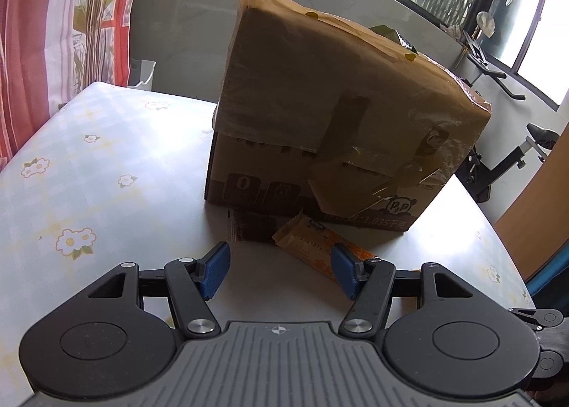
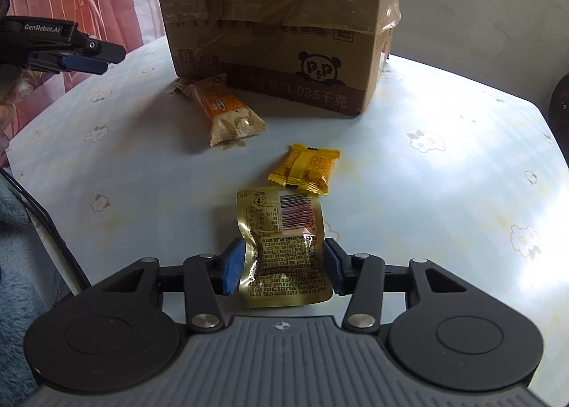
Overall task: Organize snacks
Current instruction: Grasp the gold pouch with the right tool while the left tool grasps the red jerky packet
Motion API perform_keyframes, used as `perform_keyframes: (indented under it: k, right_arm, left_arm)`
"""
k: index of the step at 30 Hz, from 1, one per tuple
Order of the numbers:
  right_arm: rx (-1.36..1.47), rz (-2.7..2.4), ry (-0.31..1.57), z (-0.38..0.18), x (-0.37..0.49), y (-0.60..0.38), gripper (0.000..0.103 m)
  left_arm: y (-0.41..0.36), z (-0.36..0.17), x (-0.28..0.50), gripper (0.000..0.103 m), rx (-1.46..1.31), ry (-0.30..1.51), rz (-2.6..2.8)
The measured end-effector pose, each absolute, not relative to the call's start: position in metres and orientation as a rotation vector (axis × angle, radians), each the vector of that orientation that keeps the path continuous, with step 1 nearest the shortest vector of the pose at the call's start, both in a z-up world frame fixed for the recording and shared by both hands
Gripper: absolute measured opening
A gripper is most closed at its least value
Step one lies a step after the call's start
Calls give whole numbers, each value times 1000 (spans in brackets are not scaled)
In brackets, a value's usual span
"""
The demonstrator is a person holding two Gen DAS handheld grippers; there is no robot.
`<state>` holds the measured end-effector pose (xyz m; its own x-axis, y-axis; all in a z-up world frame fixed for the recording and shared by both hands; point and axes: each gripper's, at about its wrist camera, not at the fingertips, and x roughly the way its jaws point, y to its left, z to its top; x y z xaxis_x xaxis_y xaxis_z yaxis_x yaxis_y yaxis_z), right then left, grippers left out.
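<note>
The right claw pinches a gold foil pouch in front of the cardboard box, pads on its crinkled sides; it looks light, soft and slippery, best held across the filled middle. The left claw hangs apart, empty. I count three packets near the box, maybe a fourth dark one against it.

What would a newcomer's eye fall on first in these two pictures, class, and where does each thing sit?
First, the big taped brown cardboard box standing at the back of the flower-patterned tablecloth. Next, the crinkled gold foil snack pouch between the blue pads of the right gripper, which press on its sides. Beyond it lie a small yellow wrapped sweet and an orange-and-cream snack bar near the box.
</note>
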<state>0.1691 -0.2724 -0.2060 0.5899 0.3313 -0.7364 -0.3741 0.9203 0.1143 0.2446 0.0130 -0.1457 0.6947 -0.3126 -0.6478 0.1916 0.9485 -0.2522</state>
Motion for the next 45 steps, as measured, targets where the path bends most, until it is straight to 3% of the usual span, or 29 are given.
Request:
perform_keyframes:
  k: [19,23,30,33,35,41,45]
  right_arm:
    - [45,430,682,-172,205,-260,49]
    - [63,410,683,-177,206,-267,49]
    - [87,395,691,-182,204,-276,49]
    - [90,398,687,-181,203,-277,49]
    - [89,397,684,-181,203,-277,49]
    - [101,392,700,-184,203,-280,49]
    - [103,400,692,-182,205,-278,49]
  left_arm:
    - [13,-156,254,64,-166,783,-261]
    - [18,-165,273,48,-158,787,-220]
    - [7,-190,320,38,-16,790,-176]
    - [6,-199,338,45,-69,809,-173]
    - [4,-203,344,57,-105,808,-183]
    - [-24,-211,350,59,-22,820,-215]
    - [-39,-216,349,72,72,802,-201]
